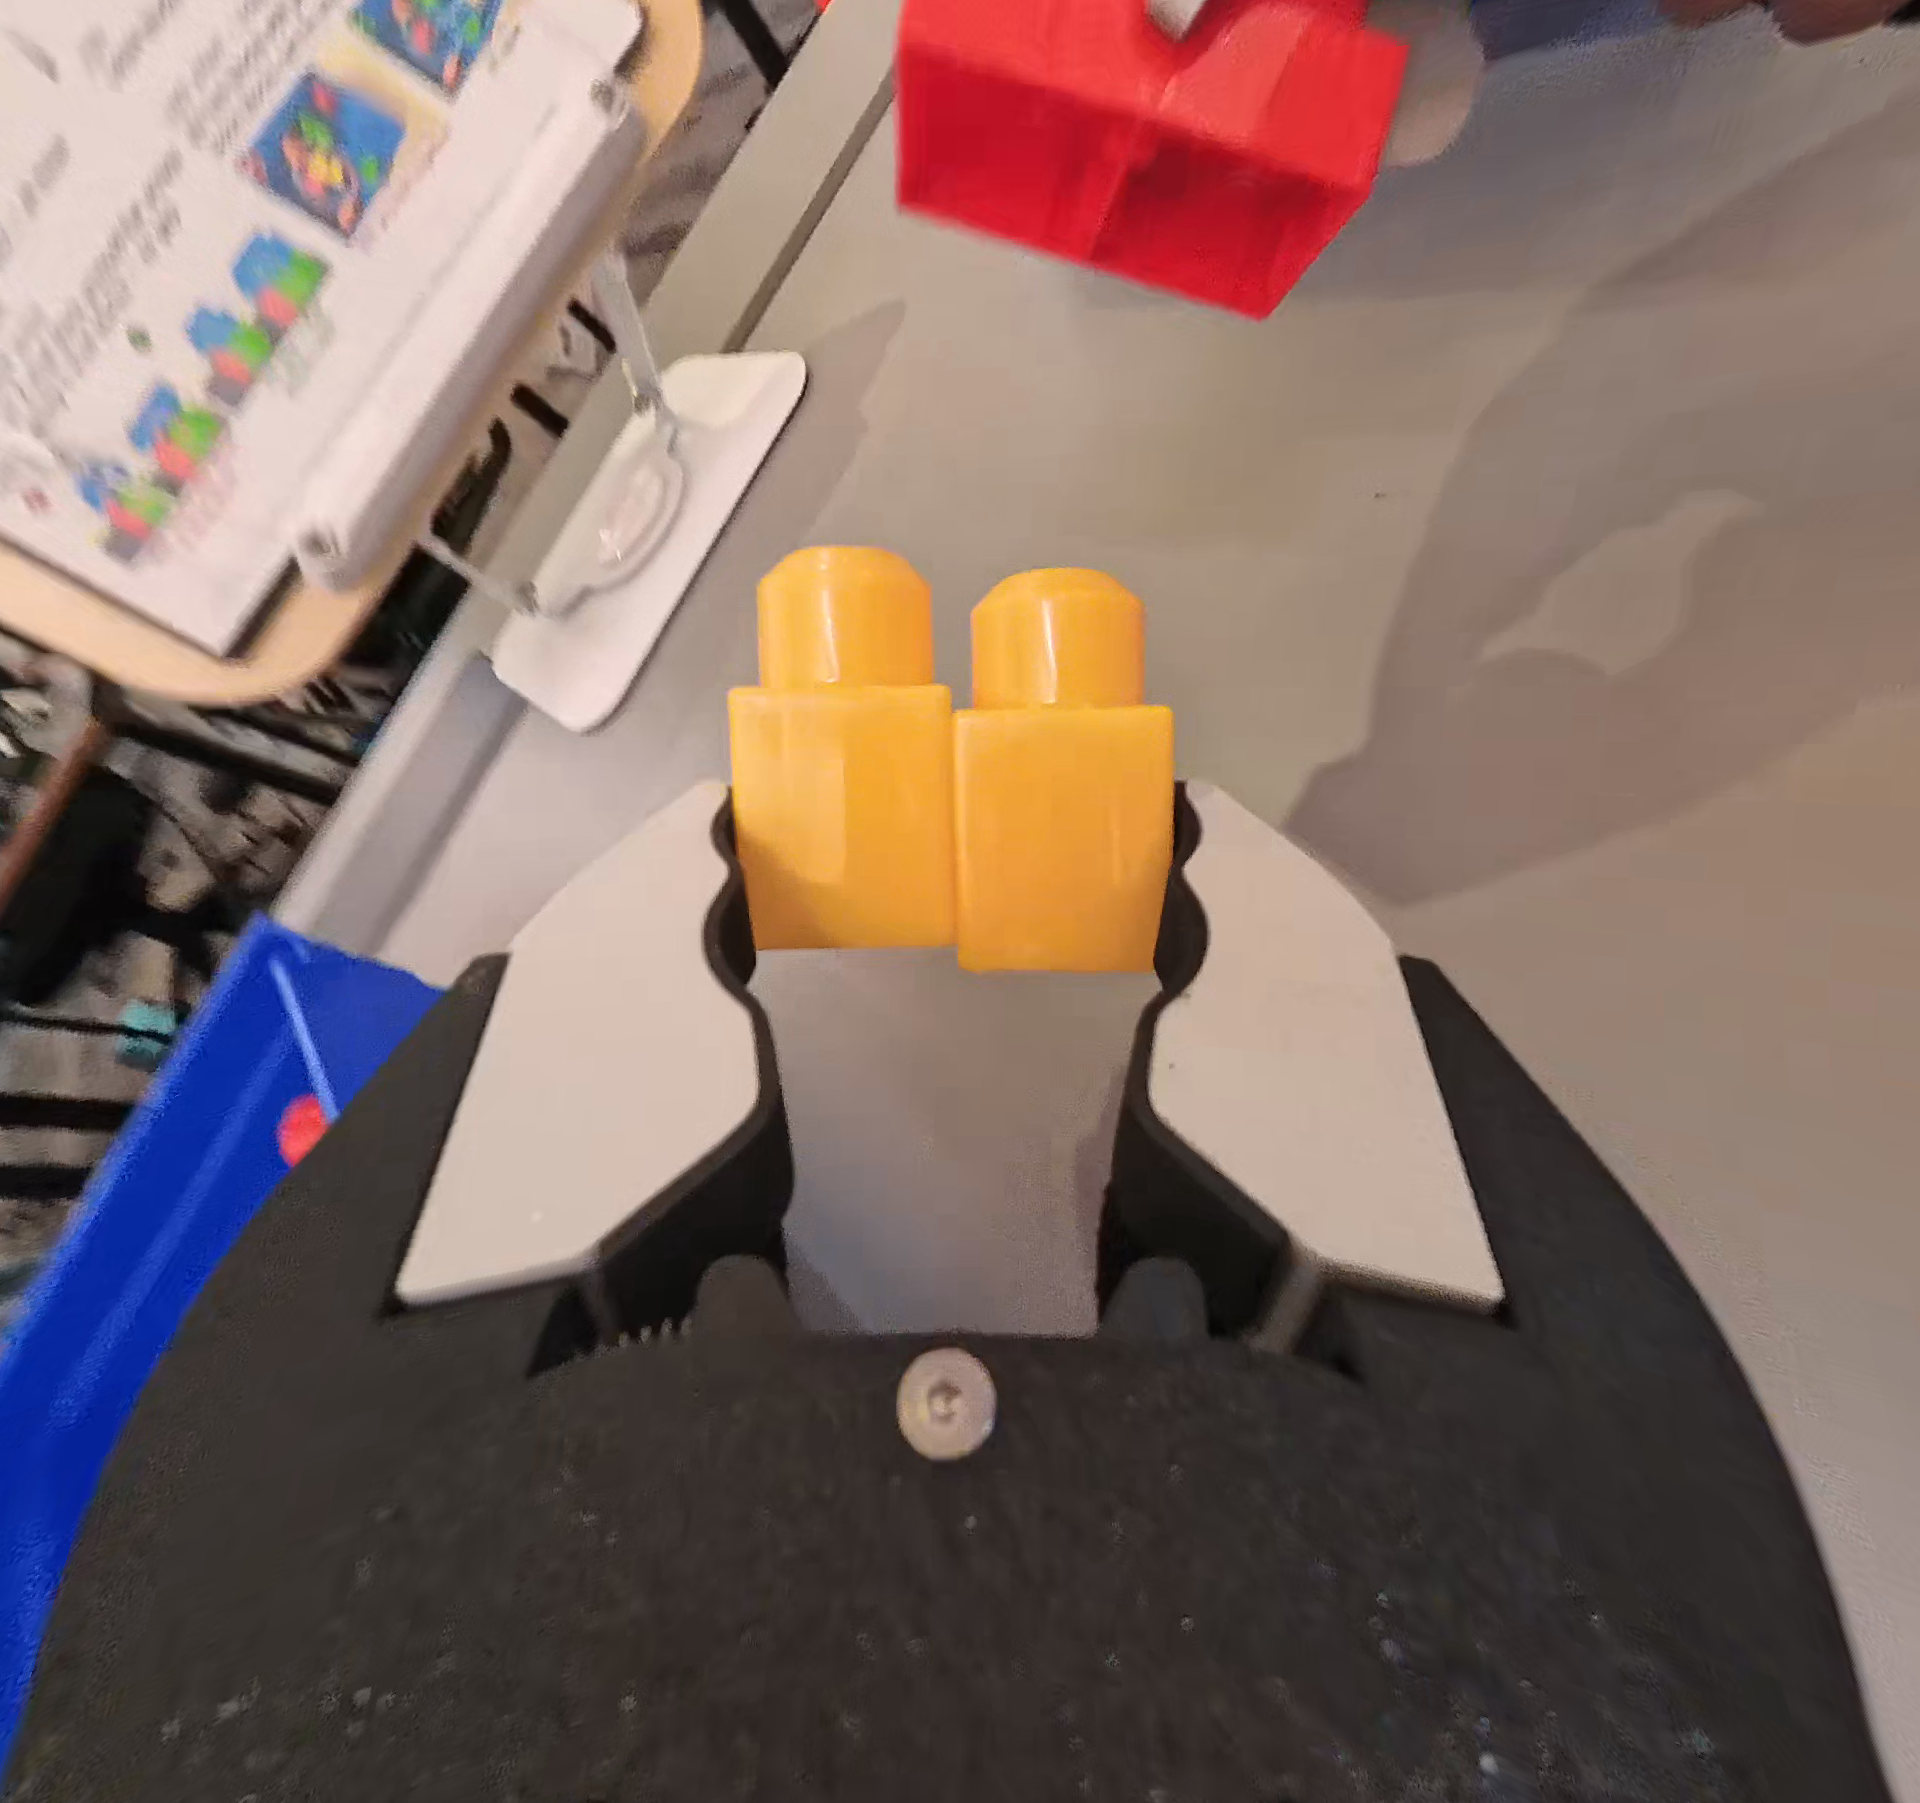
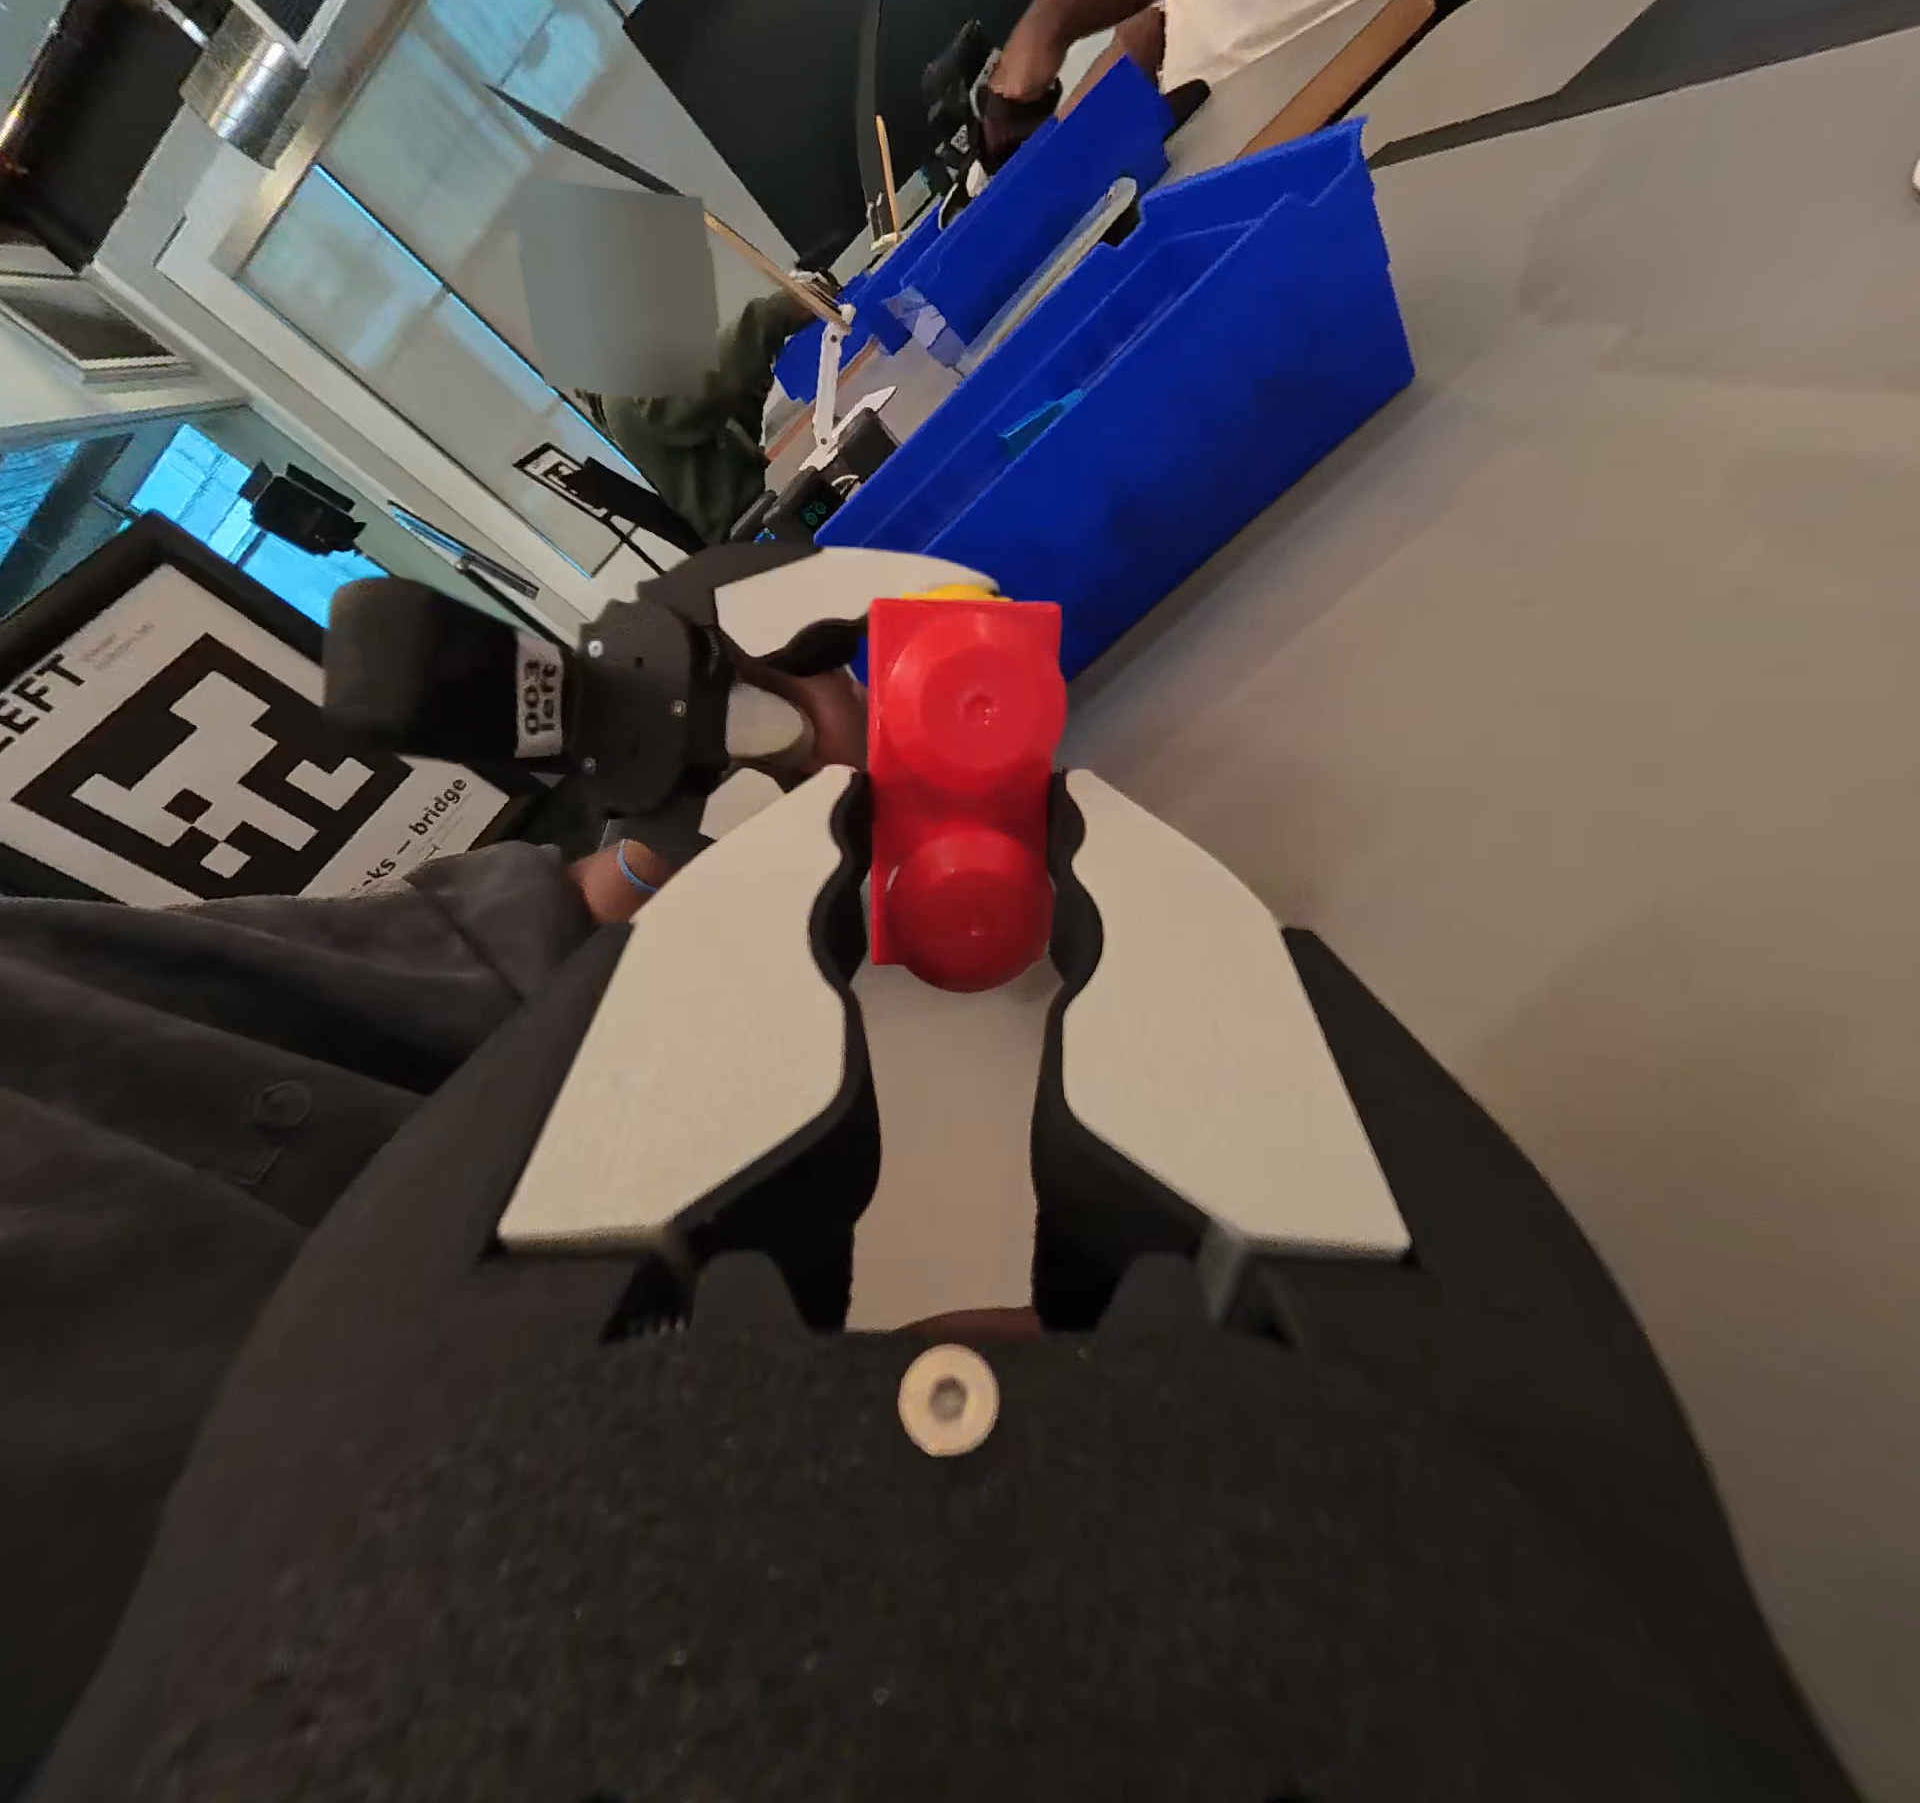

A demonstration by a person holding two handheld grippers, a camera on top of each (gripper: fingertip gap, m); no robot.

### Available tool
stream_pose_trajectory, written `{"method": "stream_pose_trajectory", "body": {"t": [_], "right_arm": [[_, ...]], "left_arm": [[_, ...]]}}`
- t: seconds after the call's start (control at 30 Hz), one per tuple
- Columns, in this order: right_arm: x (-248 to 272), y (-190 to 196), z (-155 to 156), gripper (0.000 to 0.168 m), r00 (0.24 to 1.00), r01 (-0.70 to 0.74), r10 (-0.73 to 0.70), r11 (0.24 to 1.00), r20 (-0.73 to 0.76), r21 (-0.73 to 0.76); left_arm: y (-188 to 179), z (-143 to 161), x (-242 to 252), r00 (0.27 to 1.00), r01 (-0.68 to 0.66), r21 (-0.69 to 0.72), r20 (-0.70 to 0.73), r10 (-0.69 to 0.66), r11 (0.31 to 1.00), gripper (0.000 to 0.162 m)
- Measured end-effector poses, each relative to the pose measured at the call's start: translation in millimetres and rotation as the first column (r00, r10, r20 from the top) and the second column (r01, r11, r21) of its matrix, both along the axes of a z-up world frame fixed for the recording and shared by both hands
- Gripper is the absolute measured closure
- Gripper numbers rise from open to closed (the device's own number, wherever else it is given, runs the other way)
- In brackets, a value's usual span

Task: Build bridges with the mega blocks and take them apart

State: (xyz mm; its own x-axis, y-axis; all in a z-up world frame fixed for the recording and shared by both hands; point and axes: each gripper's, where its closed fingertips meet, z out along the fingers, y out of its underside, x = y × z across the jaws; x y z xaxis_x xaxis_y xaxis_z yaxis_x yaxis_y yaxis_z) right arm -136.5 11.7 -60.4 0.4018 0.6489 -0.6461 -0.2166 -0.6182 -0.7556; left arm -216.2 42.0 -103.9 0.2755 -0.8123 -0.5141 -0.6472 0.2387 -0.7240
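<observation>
My left gripper point(image 1: 953, 818) is shut on two yellow one-stud blocks point(image 1: 951, 797) held side by side, studs pointing away, above the grey table point(image 1: 1299, 527). My right gripper point(image 2: 961, 823) is shut on a red two-stud block point(image 2: 966, 766), studs facing the camera. In the left wrist view that red block point(image 1: 1132, 101) hangs at the top, hollow underside toward me, above and apart from the yellow blocks. In the right wrist view the left gripper point(image 2: 831, 652) shows just behind the red block, with a sliver of yellow point(image 2: 951, 593) above it.
A blue bin point(image 2: 1195, 423) stands on the table beyond the grippers, its corner also at left point(image 1: 156, 1182). An instruction sheet on a clipboard stand point(image 1: 260, 226) with a white base point(image 1: 665, 527) stands at the table's left edge. Other people work at a far table point(image 2: 1049, 60). One gripper's finger ends stand about 10 centimetres off the other's.
</observation>
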Motion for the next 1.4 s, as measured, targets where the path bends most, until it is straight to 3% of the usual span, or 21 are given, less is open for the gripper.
{"method": "stream_pose_trajectory", "body": {"t": [0.17, 0.33, 0.5, 0.7, 0.8, 0.97, 1.4], "right_arm": [[-3.7, -2.8, -1.9, 0.136, 0.999, 0.046, -0.047, 0.998, 0.022, 0.034], [3.6, -1.0, -7.4, 0.136, 0.995, 0.072, -0.074, 0.996, 0.062, 0.044], [-3.5, -9.5, -12.1, 0.136, 0.999, -0.011, 0.01, 1.0, 0.043, 0.009], [-6.5, -8.5, -21.1, 0.137, 0.999, -0.027, 0.029, 0.999, 0.039, -0.043], [-10.1, -13.0, -27.2, 0.136, 0.993, -0.075, 0.079, 0.996, 0.089, -0.044], [-13.9, -5.8, -35.7, 0.136, 0.987, -0.034, 0.042, 0.998, 0.154, -0.054], [-13.4, -6.2, -48.2, 0.136, 0.989, -0.052, 0.064, 0.994, 0.134, -0.094]], "left_arm": [[-9.4, 7.6, 32.3, 0.989, 0.122, 0.151, -0.099, -0.108, 0.981, 0.086], [-20.3, 8.7, 53.0, 0.981, 0.178, 0.127, -0.106, -0.165, 0.976, 0.086], [-24.9, 8.2, 60.1, 0.975, 0.211, 0.09, -0.082, -0.204, 0.973, 0.087], [-24.3, 0.1, 61.3, 0.975, 0.216, 0.056, -0.065, -0.212, 0.975, 0.087], [-26.3, -4.8, 58.0, 0.967, 0.24, 0.081, -0.105, -0.232, 0.967, 0.087], [-20.4, -11.8, 55.0, 0.968, 0.218, 0.104, -0.148, -0.202, 0.97, 0.087], [-21.9, -22.6, 58.7, 0.965, 0.216, 0.098, -0.172, -0.197, 0.972, 0.088]]}}
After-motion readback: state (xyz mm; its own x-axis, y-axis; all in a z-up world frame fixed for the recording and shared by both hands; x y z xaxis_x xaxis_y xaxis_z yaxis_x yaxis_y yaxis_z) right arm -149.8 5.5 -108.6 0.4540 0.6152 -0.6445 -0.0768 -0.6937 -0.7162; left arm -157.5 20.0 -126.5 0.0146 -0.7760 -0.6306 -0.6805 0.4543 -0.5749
